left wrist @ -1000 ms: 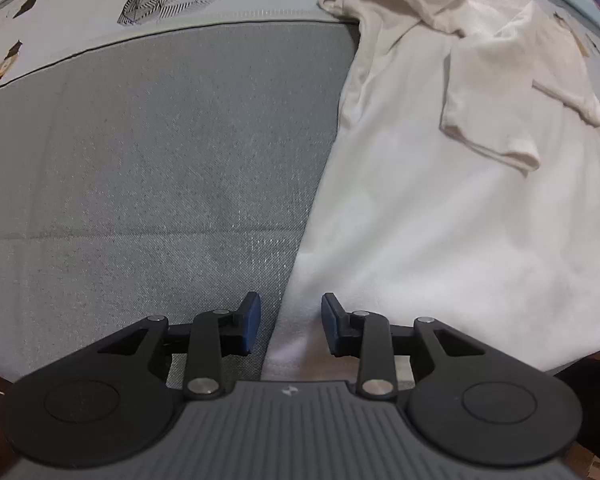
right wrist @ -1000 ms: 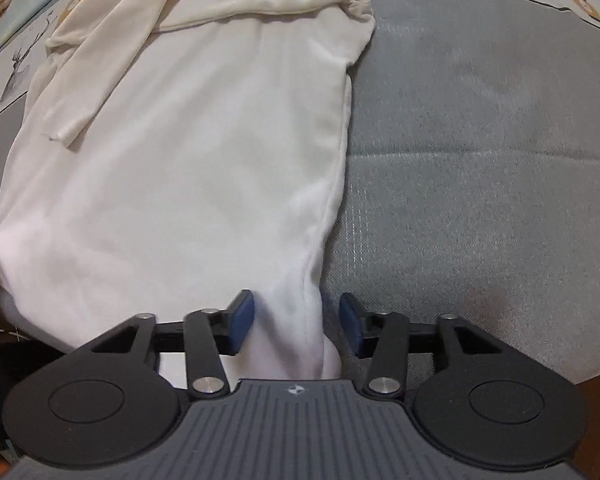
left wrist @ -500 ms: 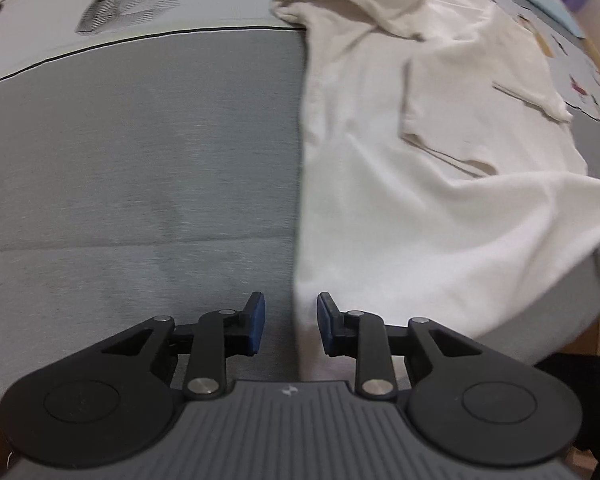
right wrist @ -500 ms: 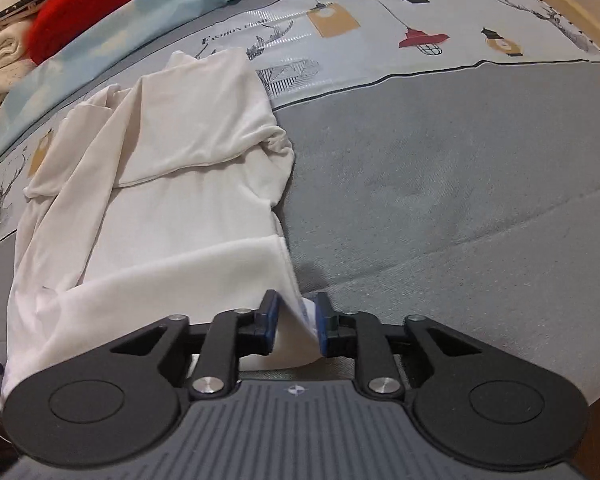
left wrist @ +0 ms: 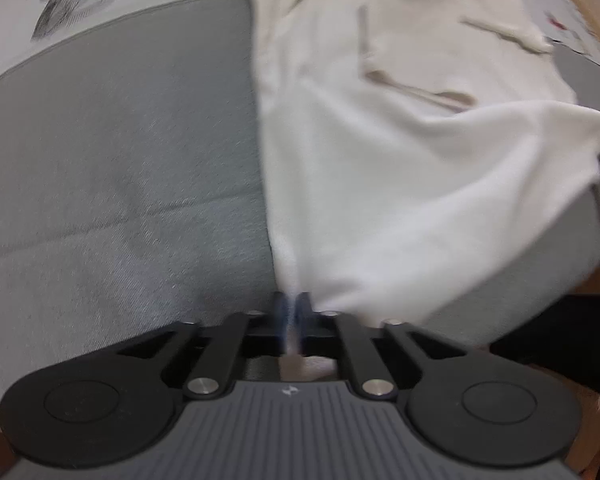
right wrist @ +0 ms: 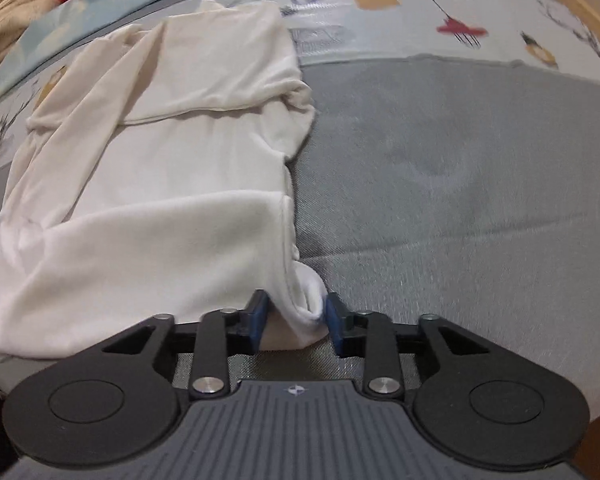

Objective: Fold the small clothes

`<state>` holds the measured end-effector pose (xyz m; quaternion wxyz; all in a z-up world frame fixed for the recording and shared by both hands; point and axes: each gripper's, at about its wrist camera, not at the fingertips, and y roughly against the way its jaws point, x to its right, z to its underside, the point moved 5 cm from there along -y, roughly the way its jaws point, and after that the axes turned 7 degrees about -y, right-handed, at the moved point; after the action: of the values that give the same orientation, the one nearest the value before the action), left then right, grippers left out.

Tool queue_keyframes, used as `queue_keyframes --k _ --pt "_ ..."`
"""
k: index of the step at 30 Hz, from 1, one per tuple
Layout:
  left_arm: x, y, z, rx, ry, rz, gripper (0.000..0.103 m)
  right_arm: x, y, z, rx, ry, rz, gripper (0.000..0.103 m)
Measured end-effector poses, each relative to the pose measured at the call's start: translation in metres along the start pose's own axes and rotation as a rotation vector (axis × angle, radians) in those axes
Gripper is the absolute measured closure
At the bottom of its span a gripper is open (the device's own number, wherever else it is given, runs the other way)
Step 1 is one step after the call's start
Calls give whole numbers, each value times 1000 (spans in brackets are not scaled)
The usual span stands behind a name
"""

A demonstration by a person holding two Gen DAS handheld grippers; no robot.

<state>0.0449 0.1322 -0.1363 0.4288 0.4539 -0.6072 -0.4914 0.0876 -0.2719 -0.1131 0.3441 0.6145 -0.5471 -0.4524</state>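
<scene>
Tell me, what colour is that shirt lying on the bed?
White, the shirt; clearest in the right wrist view.

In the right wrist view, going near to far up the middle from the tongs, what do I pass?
Right tongs, closing with the hem corner between them → white garment → its folded-over sleeve → patterned bedsheet.

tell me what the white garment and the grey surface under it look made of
White garment: looks like a soft, matte knit, likely cotton jersey; it drapes limply and creases in rounded folds. Grey surface: looks like woven fabric over padding, with a fine diagonal weave, matte, and shallow dents. Exact fibres cannot be told.
</scene>
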Motion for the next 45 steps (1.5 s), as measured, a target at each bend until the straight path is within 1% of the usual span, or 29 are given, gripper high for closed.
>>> queue_keyframes --k 2,4,5,6,7,8,9,10,12,13,15,16,18,20,21,23,25,26,28,29,32,33,35,38,40,41,42,44,45 --pt "1 15 -2 57 -10 19 101 0 9 -3 9 -3 -42 96" --pt "-4 39 -3 144 28 69 101 5 27 -12 33 -68 -136 97" --pt "-10 55 -3 207 59 110 101 13 44 -17 64 -157 -236 97" --pt "-15 68 -1 259 91 143 101 24 62 -22 93 -268 -367 97" --pt "-21 78 1 302 130 154 101 36 78 -23 122 -353 -481 97" --pt "-27 82 4 315 156 134 101 44 91 -22 157 -382 -530 97" --pt "-29 79 7 292 154 89 101 50 97 -19 180 -368 -521 97" --pt "-28 70 9 245 129 40 101 53 95 -17 173 -356 -477 97" --pt "-17 50 8 158 43 -23 101 60 68 -8 61 -378 -355 97" --pt "-11 45 6 139 9 -35 101 59 54 -3 3 -365 -284 97" --pt "-5 39 2 124 -5 -34 101 51 36 1 -48 -292 -158 97" --pt "-3 37 2 115 -5 -31 101 46 32 1 -52 -273 -122 97" --pt "-5 32 5 88 -34 -60 101 39 27 -1 -48 -267 -99 97" --pt "-11 31 9 87 -25 -50 101 32 24 -3 -45 -233 -55 97" --pt "-14 32 9 96 -3 -34 100 32 24 -4 -37 -237 -56 97" --pt "-24 35 8 117 62 5 100 34 29 -9 4 -280 -100 97" --pt "-32 36 9 110 93 0 99 39 35 -13 61 -330 -139 95" --pt "-33 34 10 97 95 -15 99 42 34 -12 64 -329 -130 95" --pt "-34 31 13 75 90 -14 97 43 27 -9 17 -303 -93 92" --pt "-33 30 13 70 93 1 92 43 23 -5 -17 -290 -89 87" --pt "-33 26 15 58 112 33 67 40 15 3 -91 -242 -86 77" --pt "-33 25 15 52 108 30 65 38 14 5 -100 -229 -85 75" --pt "-33 20 17 37 100 29 65 34 14 7 -107 -219 -96 74" --pt "-33 13 20 6 89 15 66 37 22 3 -60 -257 -118 74" --pt "-33 10 23 -4 84 16 66 40 30 2 -32 -284 -154 74" --pt "-33 8 24 -10 81 15 66 40 32 2 -26 -273 -170 73" --pt "-33 8 25 -14 76 14 66 38 32 4 -33 -247 -174 68" --pt "-32 5 26 -21 68 18 65 33 28 11 -74 -172 -154 63" --pt "-31 4 27 -24 67 22 66 30 26 15 -90 -136 -136 63"
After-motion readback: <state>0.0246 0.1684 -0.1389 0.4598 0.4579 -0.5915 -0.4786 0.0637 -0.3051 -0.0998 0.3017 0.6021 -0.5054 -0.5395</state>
